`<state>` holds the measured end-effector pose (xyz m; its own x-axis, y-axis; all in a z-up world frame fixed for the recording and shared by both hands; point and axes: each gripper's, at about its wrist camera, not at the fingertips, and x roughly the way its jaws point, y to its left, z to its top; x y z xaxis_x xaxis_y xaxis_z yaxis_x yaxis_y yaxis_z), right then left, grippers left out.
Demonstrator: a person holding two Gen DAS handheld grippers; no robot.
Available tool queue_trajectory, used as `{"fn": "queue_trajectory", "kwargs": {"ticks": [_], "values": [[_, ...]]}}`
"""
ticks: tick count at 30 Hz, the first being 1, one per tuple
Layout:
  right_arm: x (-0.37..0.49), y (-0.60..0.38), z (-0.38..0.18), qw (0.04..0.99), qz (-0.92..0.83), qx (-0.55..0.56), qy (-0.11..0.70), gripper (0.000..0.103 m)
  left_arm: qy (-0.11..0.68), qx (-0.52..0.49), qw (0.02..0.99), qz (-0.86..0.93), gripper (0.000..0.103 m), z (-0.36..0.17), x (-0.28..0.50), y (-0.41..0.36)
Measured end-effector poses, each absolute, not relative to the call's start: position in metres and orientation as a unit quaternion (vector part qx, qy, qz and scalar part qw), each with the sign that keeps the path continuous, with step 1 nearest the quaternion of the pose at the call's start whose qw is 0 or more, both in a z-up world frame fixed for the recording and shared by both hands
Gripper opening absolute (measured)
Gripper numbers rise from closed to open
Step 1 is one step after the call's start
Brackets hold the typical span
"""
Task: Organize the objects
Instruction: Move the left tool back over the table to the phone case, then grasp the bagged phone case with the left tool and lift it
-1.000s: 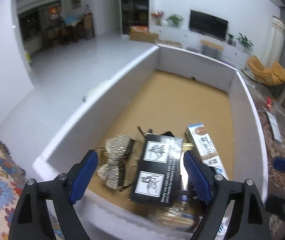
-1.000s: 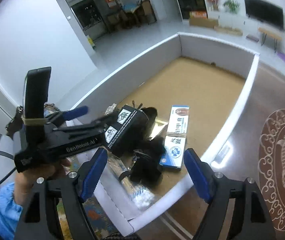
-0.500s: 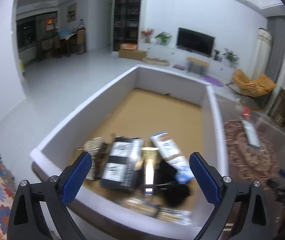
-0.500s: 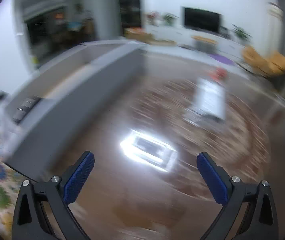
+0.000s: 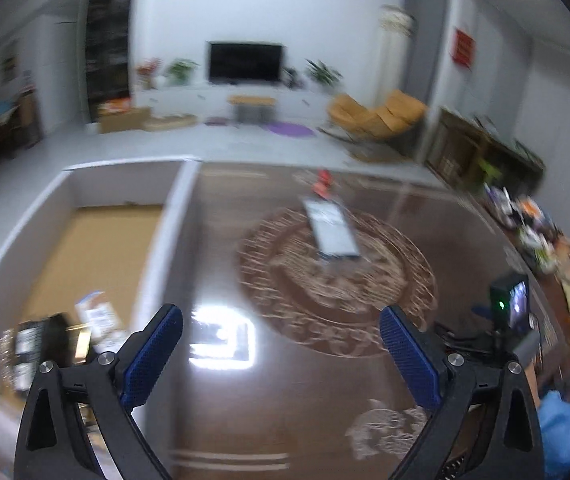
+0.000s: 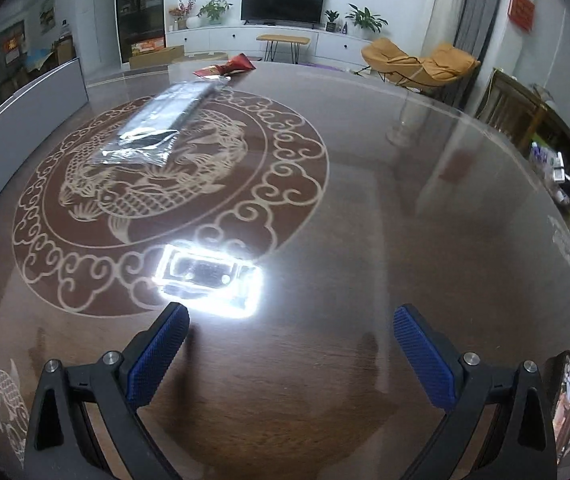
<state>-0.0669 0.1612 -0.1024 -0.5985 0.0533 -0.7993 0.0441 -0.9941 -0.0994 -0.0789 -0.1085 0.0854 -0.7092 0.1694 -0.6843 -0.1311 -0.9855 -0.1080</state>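
We find both grippers empty: left gripper (image 5: 281,356) and right gripper (image 6: 291,356) stand spread wide over the table (image 6: 365,240). Several items already lie in the box (image 5: 165,248) at nine o'clock. A silver packet (image 6: 153,124) and red wrapper (image 6: 229,67) remain at eleven o'clock, outstanding.

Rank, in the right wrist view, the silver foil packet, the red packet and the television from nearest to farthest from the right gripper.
Measured from the right gripper, which is open and empty:
1. silver foil packet, lying on the table's carp pattern, ahead and to the left.
2. red packet, just past the foil packet, near the table's far edge.
3. television, on the far wall beyond the table.
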Motion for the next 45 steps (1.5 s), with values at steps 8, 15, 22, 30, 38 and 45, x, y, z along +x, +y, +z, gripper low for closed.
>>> {"fn": "queue_trajectory", "kwargs": {"ticks": [8, 15, 22, 30, 38, 45], "values": [[-0.074, 0.176, -0.11, -0.015, 0.891, -0.453, -0.028, 0.102, 0.019, -0.44, 0.124, 0.889, 0.1, 0.015, -0.199, -0.031], [-0.072, 0.172, -0.112, -0.017, 0.888, -0.458, -0.017, 0.103, 0.038, -0.497, 0.132, 0.857, 0.1, -0.04, -0.315, 0.007], [-0.072, 0.172, -0.112, -0.017, 0.888, -0.458, -0.017, 0.103, 0.016, -0.521, 0.127, 0.844, 0.1, -0.068, -0.376, 0.026], [-0.072, 0.172, -0.112, -0.017, 0.888, -0.458, -0.017, 0.103, 0.038, -0.52, 0.105, 0.847, 0.103, -0.084, -0.388, 0.029], [-0.072, 0.172, -0.113, -0.017, 0.888, -0.458, -0.017, 0.103, 0.03, -0.482, 0.089, 0.871, 0.076, -0.082, -0.362, -0.001], [-0.072, 0.172, -0.112, -0.017, 0.888, -0.458, -0.017, 0.103, -0.006, -0.477, 0.025, 0.878, 0.076, -0.085, -0.301, -0.064]]}}
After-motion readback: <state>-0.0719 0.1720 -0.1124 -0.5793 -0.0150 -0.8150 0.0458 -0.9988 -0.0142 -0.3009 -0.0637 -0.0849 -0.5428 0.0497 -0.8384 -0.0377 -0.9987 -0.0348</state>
